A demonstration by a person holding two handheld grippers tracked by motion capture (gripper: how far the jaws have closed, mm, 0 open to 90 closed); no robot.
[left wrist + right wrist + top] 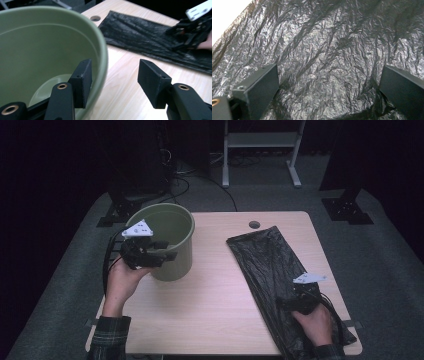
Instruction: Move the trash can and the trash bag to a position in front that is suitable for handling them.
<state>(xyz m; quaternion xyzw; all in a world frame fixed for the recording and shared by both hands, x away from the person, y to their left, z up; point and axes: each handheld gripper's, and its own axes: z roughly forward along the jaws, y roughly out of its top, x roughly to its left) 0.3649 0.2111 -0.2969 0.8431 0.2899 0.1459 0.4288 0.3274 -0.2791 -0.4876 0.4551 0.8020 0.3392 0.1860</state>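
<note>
At a light wooden table (215, 300), the left gripper (113, 77) straddles the rim of a round, olive-green plastic bucket (176, 240), its jaws spread wide with one inside the wall and one outside, not pressing it. The bucket stands upright at the table's left side. The right gripper (324, 92), jaws also wide apart and holding nothing, hangs just above a crinkled black plastic bag (272, 265) lying flat along the right side of the table, well apart from the bucket
</note>
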